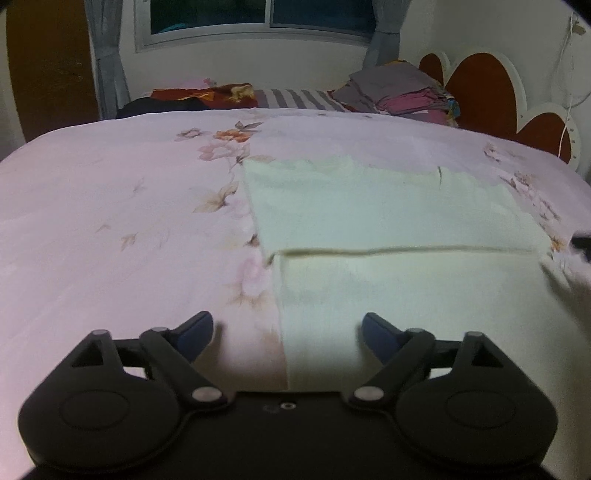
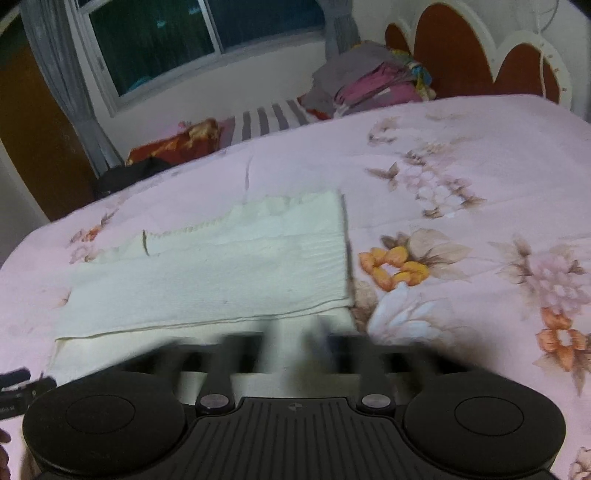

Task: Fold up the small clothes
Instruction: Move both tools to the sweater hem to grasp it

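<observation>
A cream knitted garment (image 1: 388,229), folded over itself, lies flat mid-surface on the pink floral bedsheet (image 1: 110,221), toward whose far edge sit stacked grey and magenta clothes (image 1: 402,96) below a curtained window (image 1: 258,18), while the left gripper (image 1: 288,328) and blurred right gripper (image 2: 295,343) both hover released, grasping nothing.

Black claw (image 1: 287,334), blue fingertips (image 1: 195,334)

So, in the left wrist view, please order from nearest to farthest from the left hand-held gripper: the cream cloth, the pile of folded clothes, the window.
From the left hand-held gripper:
1. Cream folded cloth, just ahead, right of centre.
2. Pile of grey and pink folded clothes, far right, beyond the bed.
3. Window, on the back wall.
</observation>
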`<control>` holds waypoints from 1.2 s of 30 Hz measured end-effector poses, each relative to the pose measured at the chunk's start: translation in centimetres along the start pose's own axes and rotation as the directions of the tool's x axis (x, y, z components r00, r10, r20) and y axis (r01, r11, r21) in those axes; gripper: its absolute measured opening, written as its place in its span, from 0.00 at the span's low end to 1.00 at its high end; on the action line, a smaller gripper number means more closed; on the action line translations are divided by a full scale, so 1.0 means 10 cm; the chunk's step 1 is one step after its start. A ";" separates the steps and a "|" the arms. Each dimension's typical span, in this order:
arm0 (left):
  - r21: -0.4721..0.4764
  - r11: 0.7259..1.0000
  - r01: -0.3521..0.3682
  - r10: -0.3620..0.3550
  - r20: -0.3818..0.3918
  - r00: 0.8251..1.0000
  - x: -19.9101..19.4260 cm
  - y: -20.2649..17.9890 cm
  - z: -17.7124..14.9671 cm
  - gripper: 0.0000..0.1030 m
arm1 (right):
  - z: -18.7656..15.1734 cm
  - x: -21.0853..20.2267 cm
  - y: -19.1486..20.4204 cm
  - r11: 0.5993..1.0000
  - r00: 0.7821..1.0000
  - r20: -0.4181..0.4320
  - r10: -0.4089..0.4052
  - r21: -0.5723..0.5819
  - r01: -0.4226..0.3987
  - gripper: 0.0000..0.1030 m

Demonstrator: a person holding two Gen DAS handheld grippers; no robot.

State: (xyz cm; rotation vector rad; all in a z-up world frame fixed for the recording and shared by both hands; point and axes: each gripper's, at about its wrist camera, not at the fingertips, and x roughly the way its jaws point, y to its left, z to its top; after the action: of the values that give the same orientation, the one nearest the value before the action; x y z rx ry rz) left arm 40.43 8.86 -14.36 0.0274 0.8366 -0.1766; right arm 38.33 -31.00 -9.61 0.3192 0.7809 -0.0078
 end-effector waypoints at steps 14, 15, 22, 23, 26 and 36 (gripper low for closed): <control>-0.092 0.996 0.011 -0.019 -0.083 0.996 -0.98 0.01 -1.14 0.55 | -0.83 -1.12 -1.09 0.986 0.986 -0.063 0.153 0.074 -0.148 0.44; -0.100 0.995 0.014 -0.022 -0.085 0.996 -1.05 0.01 -1.21 0.57 | -0.94 -1.17 -1.16 0.983 0.982 -0.085 0.169 0.092 -0.161 0.44; -0.178 0.981 0.081 -0.097 -0.082 0.992 -1.39 -0.05 -1.58 0.56 | -1.56 -1.39 -1.30 0.960 0.949 -0.176 0.261 0.156 -0.235 0.44; -0.187 0.978 0.087 -0.104 -0.082 0.991 -1.42 -0.06 -1.63 0.55 | -1.63 -1.43 -1.30 0.957 0.946 -0.178 0.272 0.158 -0.245 0.44; -0.236 0.965 0.118 -0.139 -0.075 0.987 -1.49 -0.06 -1.74 0.52 | -1.80 -1.50 -1.29 0.940 0.930 -0.187 0.316 0.194 -0.280 0.44; -0.527 0.797 0.295 -0.345 0.004 0.939 -1.51 0.26 -2.02 0.48 | -2.04 -1.59 -1.36 0.861 0.874 -0.186 0.449 0.353 -0.367 0.32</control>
State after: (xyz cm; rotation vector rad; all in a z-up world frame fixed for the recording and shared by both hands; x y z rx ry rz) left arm 16.12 15.52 -16.84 -0.6311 0.9571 -0.2639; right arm 11.23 -39.91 -15.99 0.7960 0.9634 0.3278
